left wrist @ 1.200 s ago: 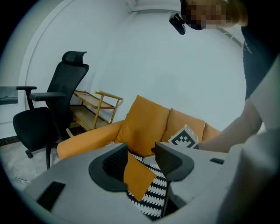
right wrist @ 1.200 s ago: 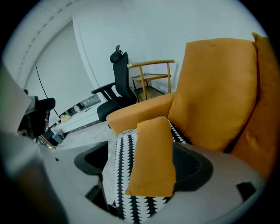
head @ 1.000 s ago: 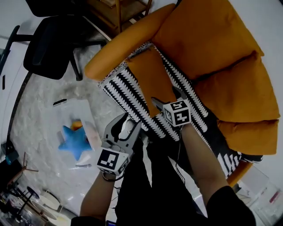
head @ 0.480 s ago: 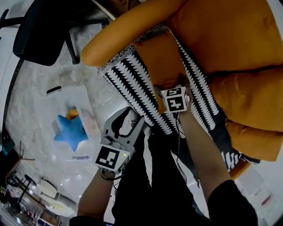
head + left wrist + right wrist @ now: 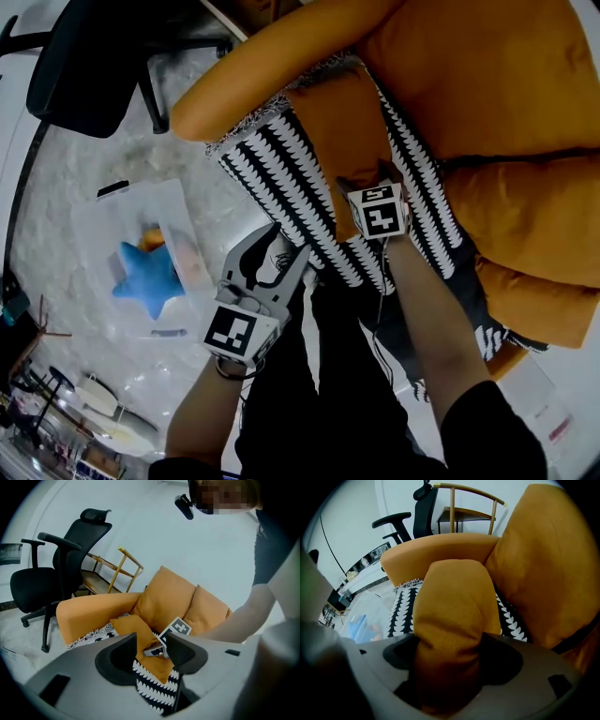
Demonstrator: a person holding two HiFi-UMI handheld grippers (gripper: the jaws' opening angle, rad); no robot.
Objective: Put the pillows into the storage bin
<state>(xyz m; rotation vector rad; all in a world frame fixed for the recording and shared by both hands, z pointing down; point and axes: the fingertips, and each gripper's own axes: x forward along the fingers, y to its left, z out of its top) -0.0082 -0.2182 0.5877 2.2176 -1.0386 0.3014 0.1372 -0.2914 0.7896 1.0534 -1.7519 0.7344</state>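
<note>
Right tool (image 5: pixel 366 180), centre frame: jaws just closing, pinching orange pillow (image 5: pixel 342 131) on sofa's patterned throw (image 5: pixel 281 178), likely for lift. Left tool (image 5: pixel 281 251) spread, empty, standing by. Storage bin (image 5: pixel 112 225) on floor, left; blue star pillow (image 5: pixel 145 278) inside.

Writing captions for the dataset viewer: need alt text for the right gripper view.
The right gripper has just been closing its jaws, which now squeeze a small orange pillow bunched between them. Behind it are an orange sofa with a black-and-white throw on its seat, and a black office chair.
</note>
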